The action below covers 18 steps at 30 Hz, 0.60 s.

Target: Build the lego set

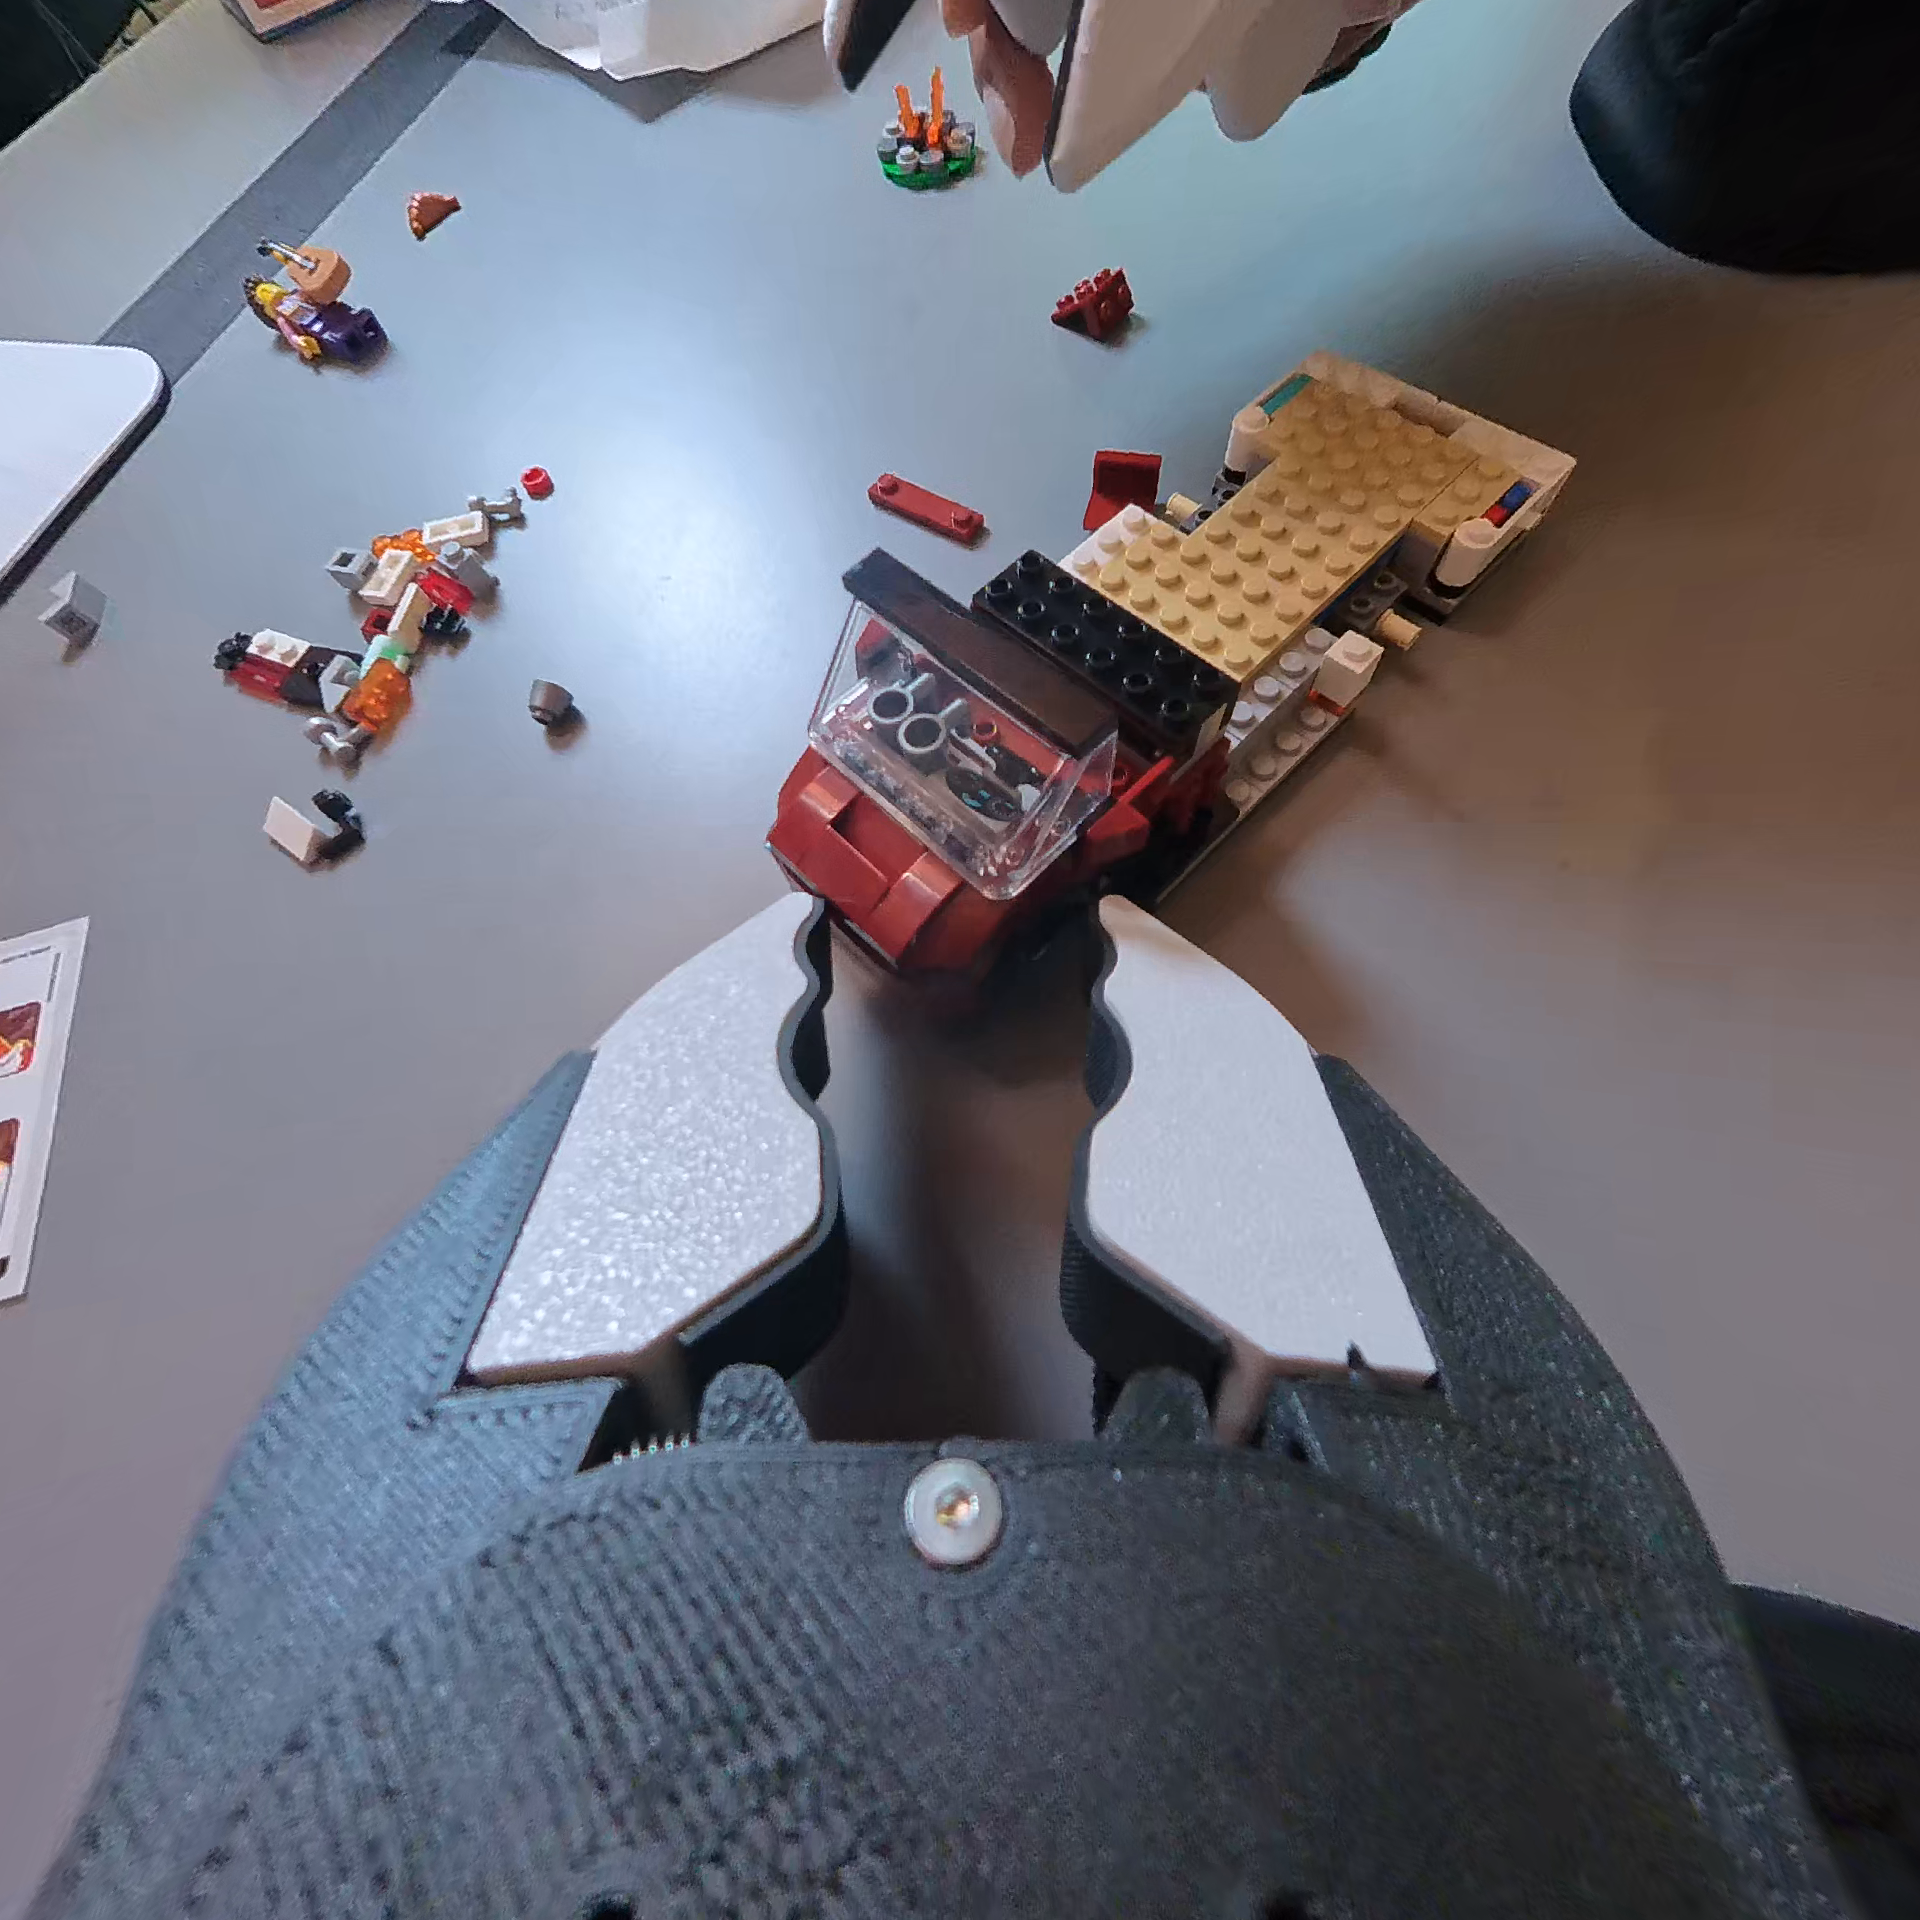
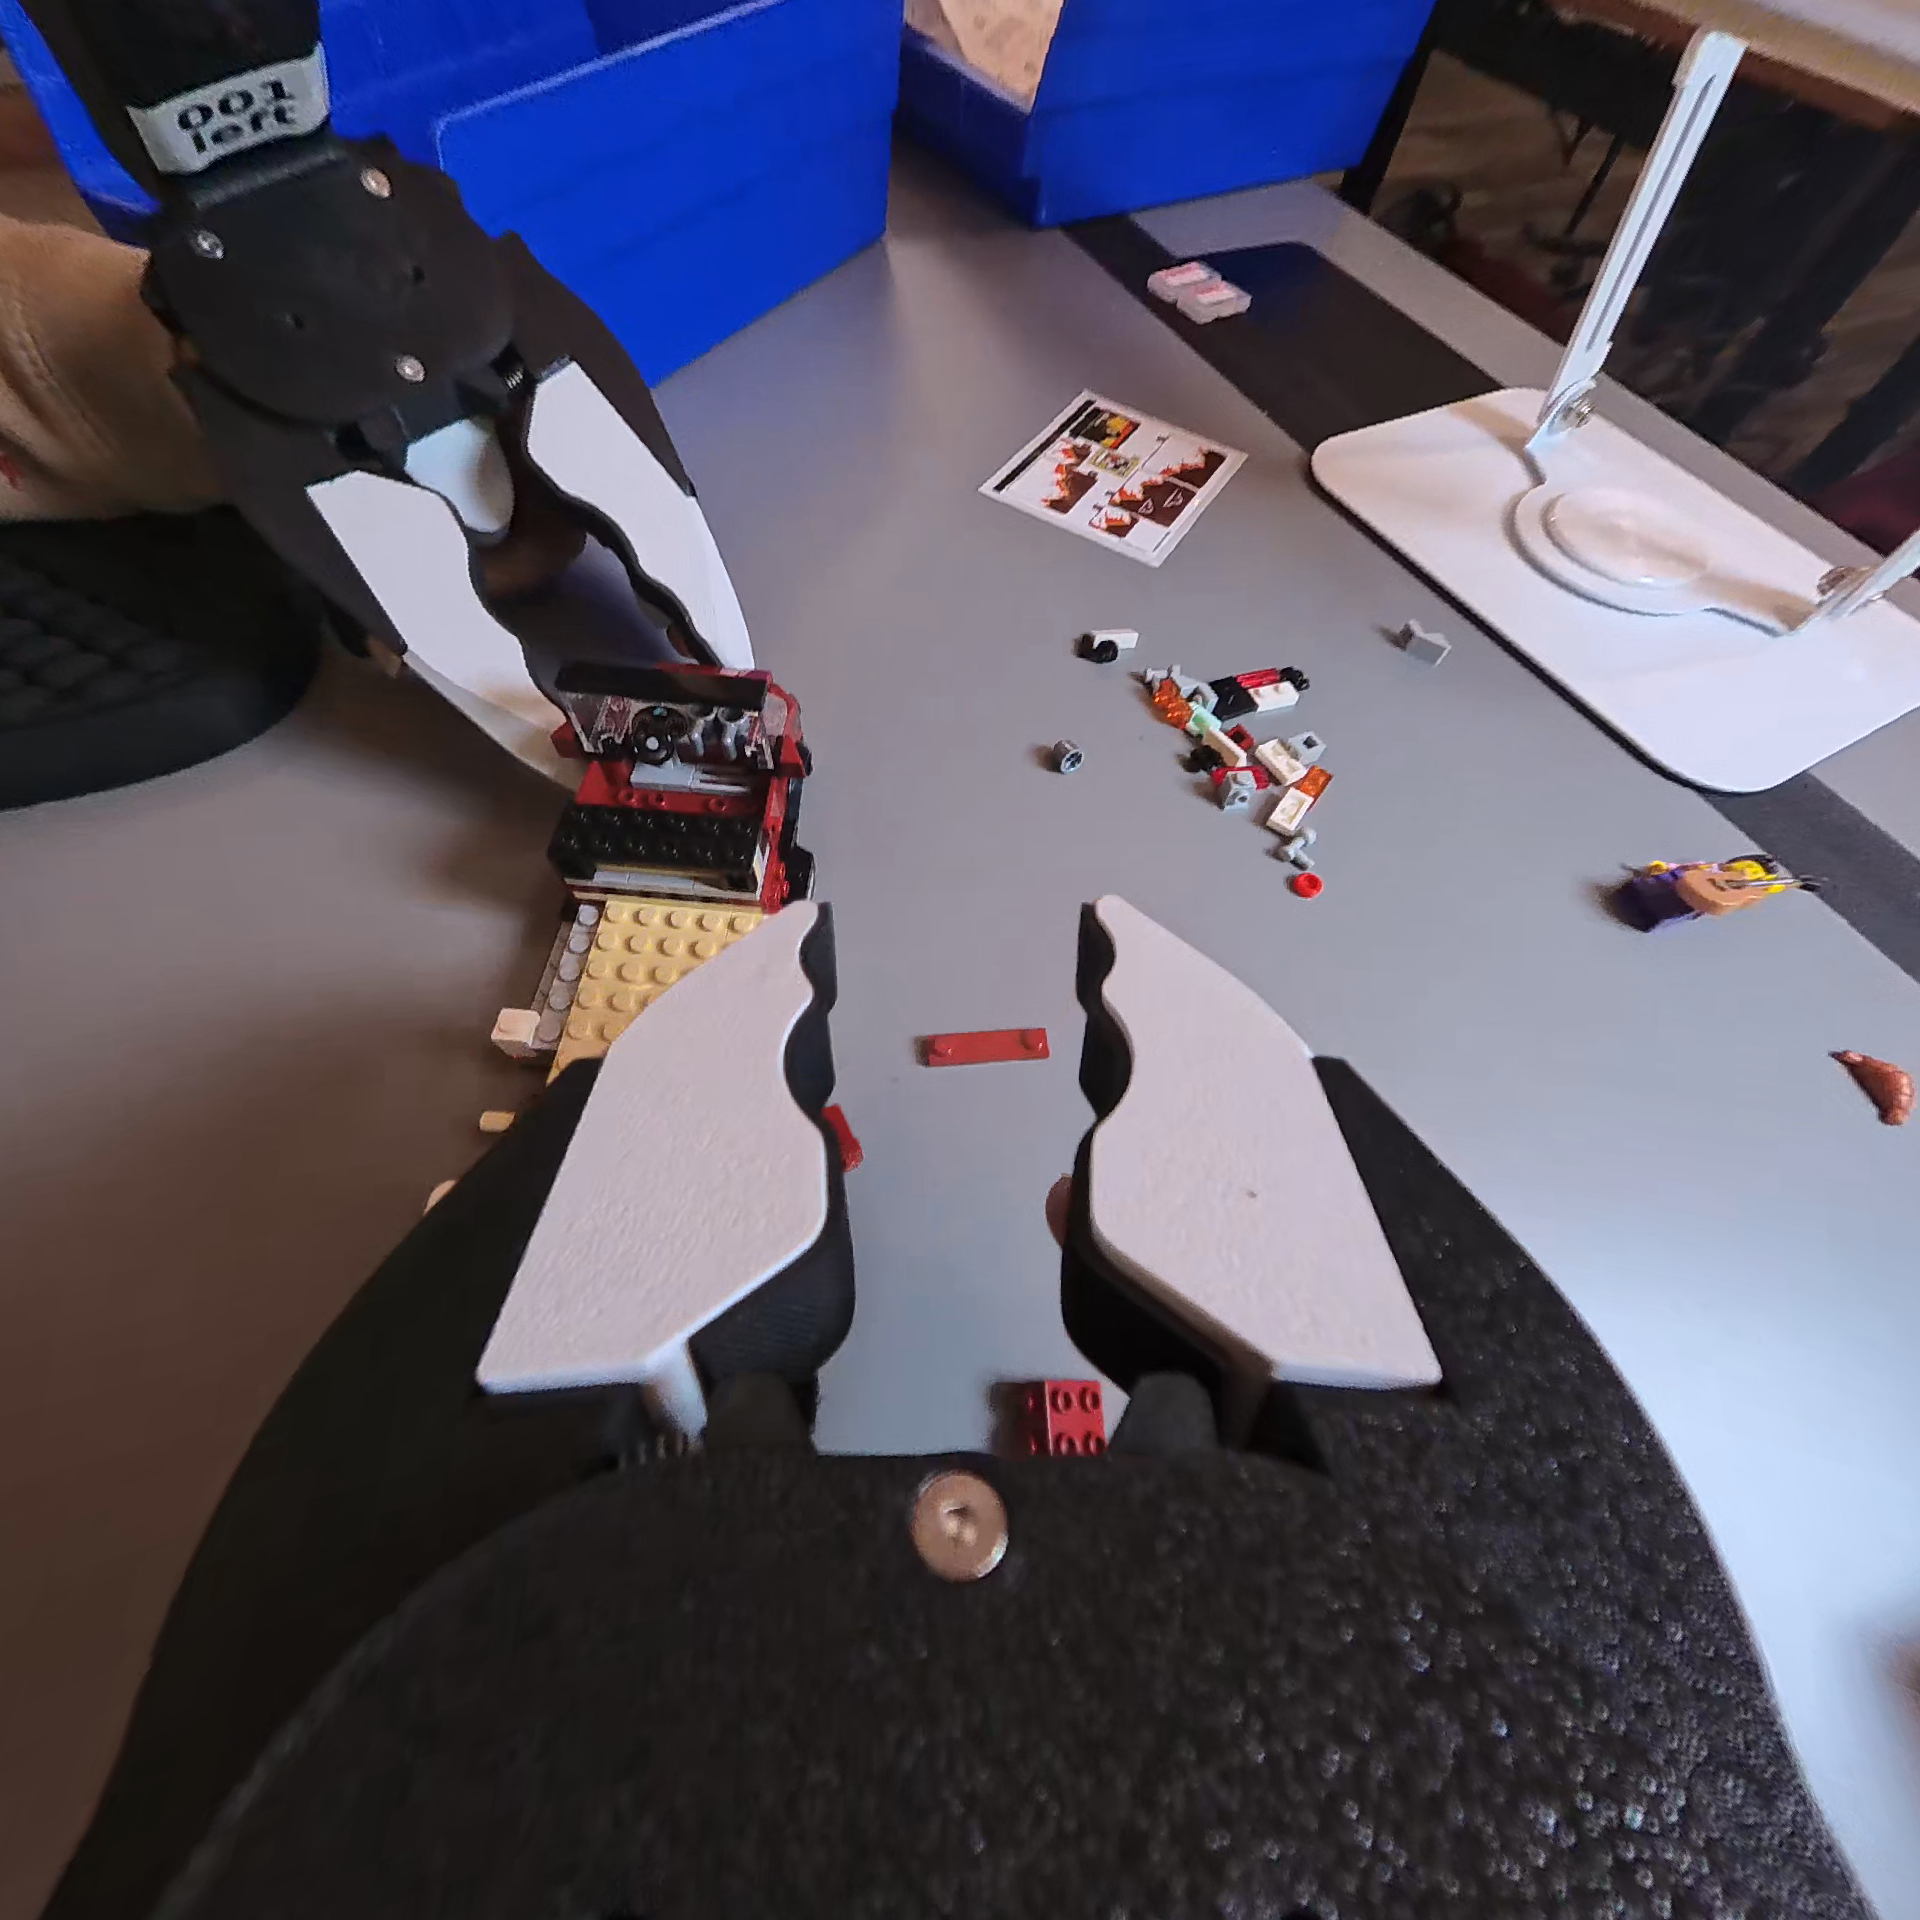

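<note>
Big grey table (image 2: 935, 520) fills both views, with blue bins (image 2: 675, 177) along the top of the right wrist view and a white stand (image 2: 1558, 582) at upper right.

The largest build is a brick truck (image 1: 1039, 748) in the middle of the left wrist view: dark red nose, clear windshield, black plate, then a tan studded bed running toward the upper right. The left tool (image 1: 956, 925) sits at bottom centre, its white fingers either side of the red nose with the jaws apart; I can't tell whether the pads actually press on it.

The right tool (image 2: 954, 914) sits at bottom centre of its own view, jaws apart with nothing between them, hovering over bare table. A flat dark red plate (image 2: 982, 1046) lies just below its tips, and a small dark red brick (image 2: 1060, 1415) shows near its base.

A scatter of loose bricks (image 2: 1247, 748) sits right of centre, a sticker sheet (image 2: 1117, 473) above it, and a purple minifigure (image 2: 1704, 888) at far right.
</note>
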### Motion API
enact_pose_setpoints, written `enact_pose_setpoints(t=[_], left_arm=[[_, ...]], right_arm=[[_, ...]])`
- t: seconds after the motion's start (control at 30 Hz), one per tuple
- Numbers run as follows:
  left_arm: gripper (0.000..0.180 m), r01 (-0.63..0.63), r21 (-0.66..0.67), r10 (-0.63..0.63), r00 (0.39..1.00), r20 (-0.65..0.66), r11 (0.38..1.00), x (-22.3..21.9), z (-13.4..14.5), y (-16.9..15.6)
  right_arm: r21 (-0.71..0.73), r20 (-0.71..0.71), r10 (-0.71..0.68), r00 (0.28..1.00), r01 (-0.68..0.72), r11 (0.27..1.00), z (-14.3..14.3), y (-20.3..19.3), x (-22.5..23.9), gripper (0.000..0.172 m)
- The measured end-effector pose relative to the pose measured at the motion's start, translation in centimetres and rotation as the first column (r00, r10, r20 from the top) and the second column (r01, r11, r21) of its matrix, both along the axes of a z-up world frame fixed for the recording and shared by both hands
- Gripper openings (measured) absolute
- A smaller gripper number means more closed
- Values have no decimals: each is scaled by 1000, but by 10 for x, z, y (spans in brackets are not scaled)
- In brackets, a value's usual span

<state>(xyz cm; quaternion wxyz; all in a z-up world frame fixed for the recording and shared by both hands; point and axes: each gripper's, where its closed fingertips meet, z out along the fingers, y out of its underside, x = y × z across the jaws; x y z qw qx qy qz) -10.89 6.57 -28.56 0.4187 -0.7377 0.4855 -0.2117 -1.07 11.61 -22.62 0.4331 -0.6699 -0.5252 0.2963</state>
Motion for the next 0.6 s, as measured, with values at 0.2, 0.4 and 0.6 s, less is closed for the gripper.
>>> enact_pose_setpoints(t=[0.2,0.4,0.6], left_arm=[[50,-2,26,0,999,41,1000,2,7,1],[53,13,62,-22,988,155,998,3,24,1],[53,4,123,-39,959,281,992,4,46,1]], right_arm=[[56,-128,-28,991,35,998,17,4,-3,41],[85,-189,-29,982,45,995,19,4,-9,40],[88,-258,-73,963,99,991,23,10,-7,36]])
